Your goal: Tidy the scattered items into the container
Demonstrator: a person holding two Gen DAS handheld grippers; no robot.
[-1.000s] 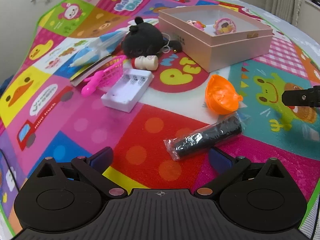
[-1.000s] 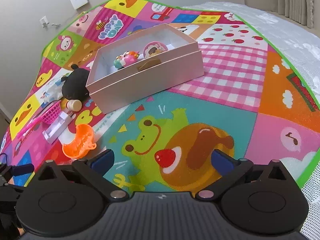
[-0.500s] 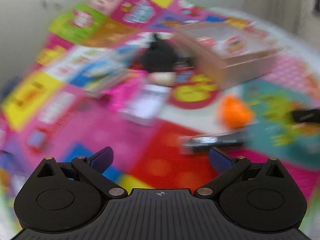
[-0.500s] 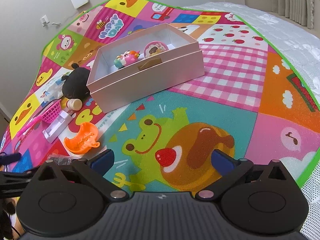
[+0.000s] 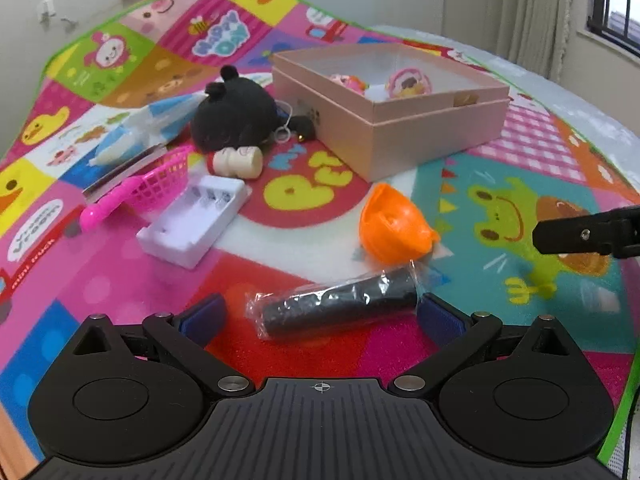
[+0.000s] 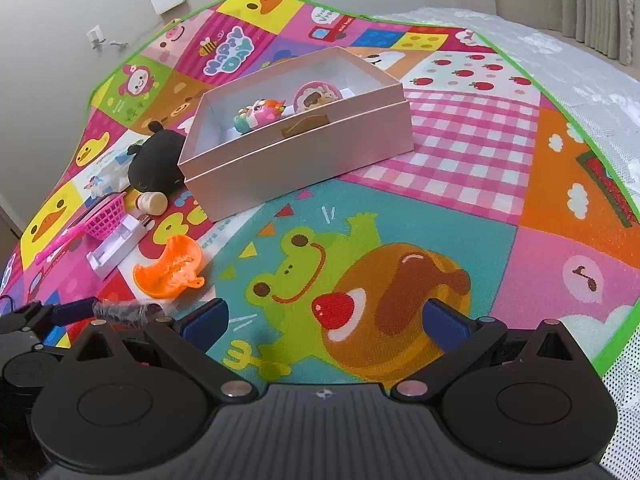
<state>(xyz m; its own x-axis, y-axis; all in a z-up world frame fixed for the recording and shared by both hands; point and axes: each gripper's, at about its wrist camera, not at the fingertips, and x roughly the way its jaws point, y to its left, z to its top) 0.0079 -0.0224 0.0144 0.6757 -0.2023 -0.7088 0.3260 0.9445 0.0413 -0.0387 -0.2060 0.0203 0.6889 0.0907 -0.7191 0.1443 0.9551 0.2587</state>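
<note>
A pink box (image 5: 400,128) (image 6: 304,160) stands on the play mat with two small toys inside. My left gripper (image 5: 320,314) is open, its blue fingers on either side of a black cylinder in clear wrap (image 5: 336,306) that lies on the mat. The wrapped cylinder also shows in the right wrist view (image 6: 120,311). An orange plastic bowl (image 5: 394,226) (image 6: 172,266) lies just beyond it. My right gripper (image 6: 324,320) is open and empty above the frog picture, right of these items.
Left of the box lie a black plush toy (image 5: 236,114), a small cream bottle (image 5: 238,162), a white battery tray (image 5: 196,218), a pink toy basket scoop (image 5: 140,190) and a blue-white packet (image 5: 148,132). The mat's green edge (image 6: 616,352) runs at right.
My left gripper has moved forward and down so the wrapped cylinder now lies between its fingers. The right gripper has barely moved.
</note>
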